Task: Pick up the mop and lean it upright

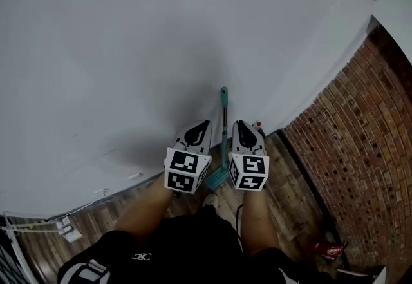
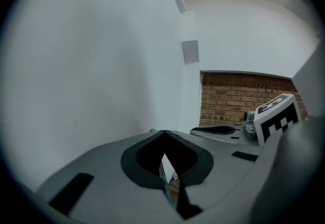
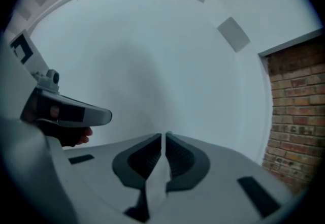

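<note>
Flank, with closed empty left gripper (image 1: pixel 201 127) and right gripper (image 1: pixel 243 129), the slim teal-handled mop (image 1: pixel 224 134) standing near-vertical against the white wall (image 1: pixel 129 51), marginally nearer the right

Floor (image 1: pixel 283 179) here is dark wood planks, running along the foot of the white wall. The mop (image 1: pixel 224 128) stands on it with its teal head down on the boards and the handle up against the wall. There's a small red-capped thing (image 1: pixel 259 125) by the corner, some white clutter (image 1: pixel 67 231) far left, and a red item (image 1: pixel 329 250) bottom right.
</note>
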